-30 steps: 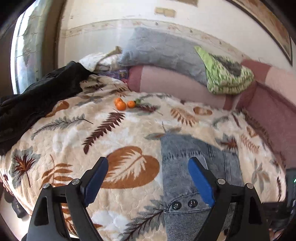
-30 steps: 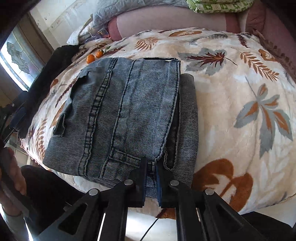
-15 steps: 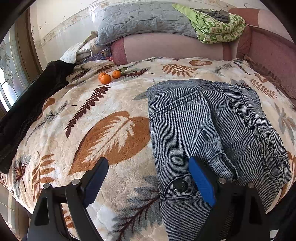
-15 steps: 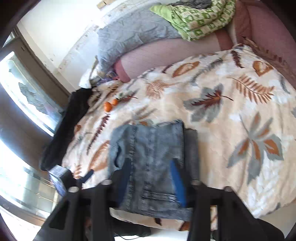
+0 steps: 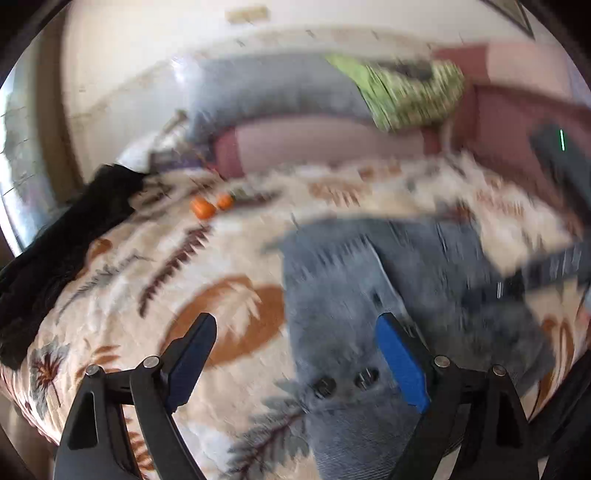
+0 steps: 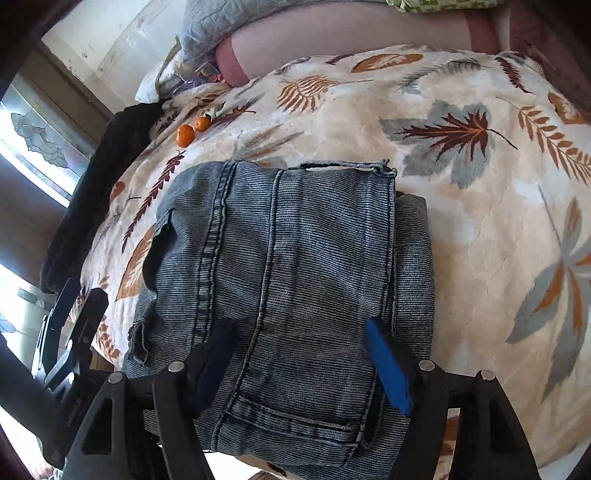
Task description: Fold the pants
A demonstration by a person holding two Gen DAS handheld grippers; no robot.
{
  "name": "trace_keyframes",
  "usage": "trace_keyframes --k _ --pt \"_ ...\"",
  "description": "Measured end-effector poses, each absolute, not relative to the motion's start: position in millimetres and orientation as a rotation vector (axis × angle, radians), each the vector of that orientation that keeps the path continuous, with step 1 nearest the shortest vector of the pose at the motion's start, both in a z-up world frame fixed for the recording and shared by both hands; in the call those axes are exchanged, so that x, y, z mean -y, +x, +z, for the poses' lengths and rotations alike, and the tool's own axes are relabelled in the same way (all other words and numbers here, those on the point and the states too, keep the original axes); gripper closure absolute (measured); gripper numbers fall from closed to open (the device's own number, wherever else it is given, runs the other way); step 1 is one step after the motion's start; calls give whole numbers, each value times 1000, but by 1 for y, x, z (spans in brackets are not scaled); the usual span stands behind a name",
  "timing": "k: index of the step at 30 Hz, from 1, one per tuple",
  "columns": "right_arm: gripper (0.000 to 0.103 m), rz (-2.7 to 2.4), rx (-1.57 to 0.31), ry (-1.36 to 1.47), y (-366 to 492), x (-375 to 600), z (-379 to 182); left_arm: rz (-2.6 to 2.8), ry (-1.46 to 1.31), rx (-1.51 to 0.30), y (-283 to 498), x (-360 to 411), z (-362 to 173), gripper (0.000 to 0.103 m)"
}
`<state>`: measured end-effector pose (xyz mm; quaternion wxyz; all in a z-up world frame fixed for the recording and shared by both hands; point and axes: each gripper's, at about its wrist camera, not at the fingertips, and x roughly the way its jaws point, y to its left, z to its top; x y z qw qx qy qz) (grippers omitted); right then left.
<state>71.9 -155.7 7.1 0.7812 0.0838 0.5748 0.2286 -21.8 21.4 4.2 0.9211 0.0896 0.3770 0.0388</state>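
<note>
Folded blue denim pants (image 6: 295,266) lie in a thick stack on the leaf-print blanket (image 6: 480,192), near the bed's front edge. My right gripper (image 6: 299,328) hovers over the stack's near end. Its jaws stand wide and are closing, with denim below and between them but no pad pressing on it. In the blurred left wrist view, the pants (image 5: 369,295) lie right of centre, two dark buttons near their front. My left gripper (image 5: 295,325) is open above the pants' left edge, one finger over bare blanket, the other over denim. It also shows as the left gripper (image 6: 74,332) beside the bed.
Two oranges (image 6: 186,134) lie at the back left of the blanket. A black garment (image 6: 110,166) hangs over the left edge by a window (image 6: 37,147). A pink bolster (image 6: 351,33), a grey pillow (image 5: 277,85) and a green quilt (image 5: 406,92) line the back.
My right gripper let go of the pants' near edge and its jaws spread wide; it pulled back, then came in close over the stack. The left gripper sank lower and rolled.
</note>
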Motion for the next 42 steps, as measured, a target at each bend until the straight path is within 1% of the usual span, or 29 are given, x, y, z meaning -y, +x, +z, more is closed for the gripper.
trace_keyframes --k 1,2,5,7,8,10,15,16,17,18,19,20,22,24,26,27,28,29,30,33,35,36,37,38,40,42 --pt "28 471 -1243 193 77 156 13 97 193 -758 -22 -18 -5 14" --pt "28 458 -1220 200 81 155 21 110 167 -737 -23 -19 -1 14" --pt "27 524 -1095 234 97 146 62 82 132 -774 -19 -26 0 15" --pt "26 598 -1076 260 114 127 81 61 37 -811 -15 -37 -3 14" --pt "24 661 -1104 282 125 114 85 51 6 -824 -14 -41 -4 14" --pt "24 780 -1194 331 148 86 80 35 -24 -834 -12 -45 -6 14" --pt "24 917 -1453 393 177 38 18 31 -16 -819 -14 -45 -8 14" --pt "26 873 -1472 369 179 37 2 33 -13 -818 -14 -45 -8 14" --pt "39 819 -1480 383 178 42 -12 37 -15 -819 -13 -45 -8 14" --pt "47 784 -1469 404 179 47 -18 35 -24 -820 -13 -46 -8 14" --pt "59 765 -1454 416 178 52 -18 34 -31 -822 -13 -47 -7 14" --pt "64 756 -1447 420 176 56 -16 36 -29 -821 -14 -46 -7 14" --pt "63 726 -1444 410 171 60 -7 41 -15 -814 -15 -44 -6 14" --pt "57 744 -1408 381 160 63 11 45 -12 -810 -16 -43 -6 14" --pt "34 752 -1348 319 150 70 21 44 -18 -811 -18 -42 -5 14" --pt "34 744 -1357 286 147 71 14 43 -21 -812 -18 -42 -5 14" --pt "37 744 -1402 267 146 73 2 45 -22 -813 -18 -43 -5 14" --pt "43 732 -1398 279 144 77 0 47 -26 -807 -19 -43 -5 14" --pt "44 721 -1373 304 142 83 6 51 -29 -801 -20 -43 -5 14" --pt "40 756 -1296 376 126 97 27 53 -36 -785 -23 -44 -5 14" --pt "31 767 -1275 350 112 105 28 50 -45 -788 -23 -46 -5 14" --pt "30 725 -1295 292 108 107 19 50 -53 -789 -22 -46 -5 13" --pt "30 705 -1328 249 105 109 4 47 -63 -792 -21 -47 -6 12" --pt "31 728 -1327 285 104 115 -5 48 -74 -792 -21 -48 -6 12" --pt "32 729 -1292 400 102 133 0 36 -107 -792 -21 -54 -4 12" --pt "32 716 -1260 447 96 146 11 19 -171 -806 -23 -65 0 12"
